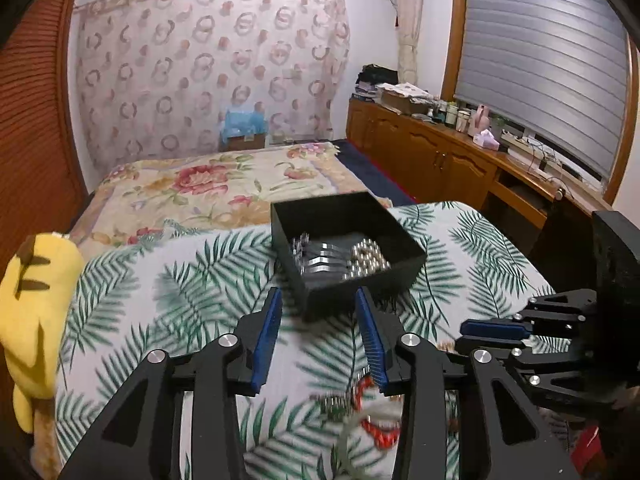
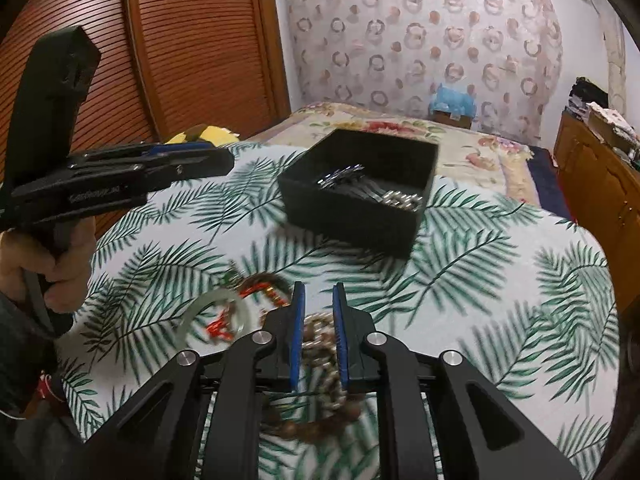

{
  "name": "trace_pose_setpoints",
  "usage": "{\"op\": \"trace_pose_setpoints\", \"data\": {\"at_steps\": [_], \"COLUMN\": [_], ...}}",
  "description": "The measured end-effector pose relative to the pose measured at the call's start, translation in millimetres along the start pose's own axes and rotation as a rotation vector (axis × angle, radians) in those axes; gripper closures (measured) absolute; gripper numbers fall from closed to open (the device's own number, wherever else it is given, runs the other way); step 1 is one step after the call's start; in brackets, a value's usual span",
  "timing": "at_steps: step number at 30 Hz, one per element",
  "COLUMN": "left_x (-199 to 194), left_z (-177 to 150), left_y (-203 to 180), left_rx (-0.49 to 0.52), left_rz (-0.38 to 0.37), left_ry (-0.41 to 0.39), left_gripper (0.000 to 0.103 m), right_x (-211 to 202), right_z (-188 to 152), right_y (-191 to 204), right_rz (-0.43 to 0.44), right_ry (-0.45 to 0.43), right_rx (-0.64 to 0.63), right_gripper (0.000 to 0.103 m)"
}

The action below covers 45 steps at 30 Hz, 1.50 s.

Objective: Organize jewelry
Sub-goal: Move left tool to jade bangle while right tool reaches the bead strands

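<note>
A black open box (image 1: 348, 248) (image 2: 360, 196) sits on the palm-leaf cloth and holds silver jewelry (image 1: 340, 258) (image 2: 376, 194). My left gripper (image 1: 318, 300) is open and empty just in front of the box. My right gripper (image 2: 320, 292) has its blue pads a narrow gap apart around a brown and silver bead bracelet (image 2: 320, 344); whether they grip it I cannot tell. A pale green bangle (image 2: 212, 316) (image 1: 360, 436) and red-orange jewelry (image 2: 224, 324) (image 1: 380, 432) lie left of it.
A yellow plush toy (image 1: 36, 312) lies at the cloth's left edge. A bed with a floral cover (image 1: 216, 184) stretches behind the box. Wooden cabinets (image 1: 440, 152) run along the right wall. A louvred wardrobe door (image 2: 180, 40) stands on the left.
</note>
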<state>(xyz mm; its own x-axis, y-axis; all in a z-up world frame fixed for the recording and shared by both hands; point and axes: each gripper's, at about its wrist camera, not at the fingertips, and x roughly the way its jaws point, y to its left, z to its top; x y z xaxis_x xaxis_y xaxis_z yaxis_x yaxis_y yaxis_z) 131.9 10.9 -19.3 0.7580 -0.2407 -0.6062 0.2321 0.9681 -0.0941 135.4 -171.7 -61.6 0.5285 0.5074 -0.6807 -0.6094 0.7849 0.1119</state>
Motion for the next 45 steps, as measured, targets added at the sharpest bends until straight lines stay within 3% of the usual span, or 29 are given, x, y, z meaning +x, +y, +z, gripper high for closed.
{"op": "trace_pose_setpoints", "data": {"at_steps": [13,23,25,26,42,45], "left_x": [-19.9,-20.2,-20.0,-19.2,8.3,12.3], "left_z": [-55.3,-69.7,-71.3,-72.3,-83.3,-84.6], "left_y": [15.8,7.1,5.8,5.4,-4.8,-6.0], "left_rx": [-0.048,-0.044,-0.043,-0.042,-0.014,-0.01], "left_rz": [-0.008,-0.034,-0.038,-0.038,-0.07,-0.076], "left_ry": [0.041,0.057,0.06,0.064,0.169,0.182], "left_gripper": [0.06,0.06,0.06,0.06,0.06,0.068], "right_x": [17.7,28.1,26.7,26.6,-20.8,-28.0], "right_z": [-13.6,-12.4,-13.2,-13.1,4.8,8.8], "right_y": [20.8,25.5,24.8,24.3,-0.6,-1.7], "right_rz": [0.008,-0.075,-0.08,-0.089,-0.102,-0.105], "right_ry": [0.055,0.089,0.09,0.093,-0.023,-0.042], "right_rx": [0.0,-0.054,-0.065,-0.07,-0.04,-0.044], "right_gripper": [0.081,0.082,0.088,0.097,0.098,0.098]}}
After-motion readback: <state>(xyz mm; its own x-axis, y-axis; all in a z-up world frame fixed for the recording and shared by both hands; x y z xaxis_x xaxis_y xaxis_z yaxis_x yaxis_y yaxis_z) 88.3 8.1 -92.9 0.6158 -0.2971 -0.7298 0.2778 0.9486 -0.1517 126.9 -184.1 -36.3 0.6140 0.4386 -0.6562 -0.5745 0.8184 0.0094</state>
